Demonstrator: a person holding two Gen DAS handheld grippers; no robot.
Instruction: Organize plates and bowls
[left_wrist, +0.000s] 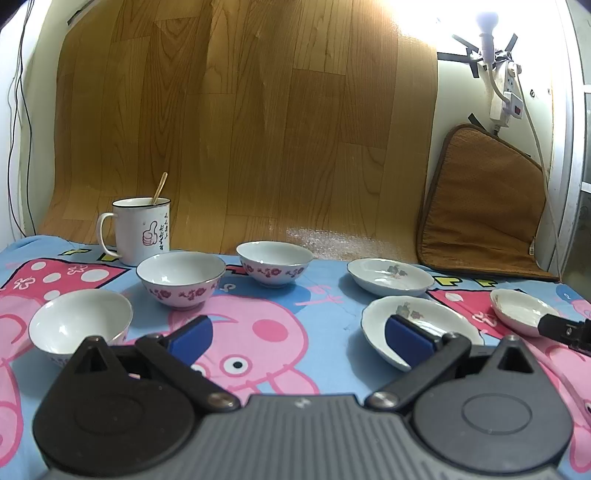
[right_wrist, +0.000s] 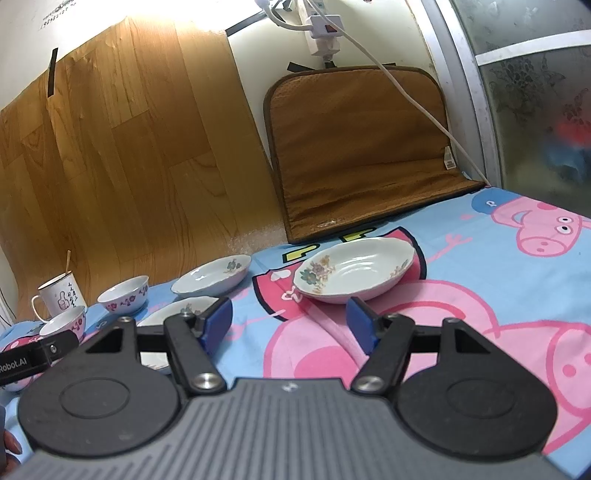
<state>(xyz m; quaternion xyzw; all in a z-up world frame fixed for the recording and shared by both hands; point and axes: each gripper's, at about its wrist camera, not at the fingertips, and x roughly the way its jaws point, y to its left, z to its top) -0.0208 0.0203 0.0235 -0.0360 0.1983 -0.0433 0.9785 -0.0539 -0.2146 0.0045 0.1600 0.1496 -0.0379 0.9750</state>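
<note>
Both my grippers, left (left_wrist: 299, 339) and right (right_wrist: 290, 321), gape unladen; only left view shows third bowl (left_wrist: 79, 323).

Both wrist cameras sit low over the cartoon-print cloth (left_wrist: 332, 295), facing the wood-grain panel (left_wrist: 258, 110); the right view stands nearer the brown cushion (right_wrist: 362, 147), sharing the middle plates.
</note>
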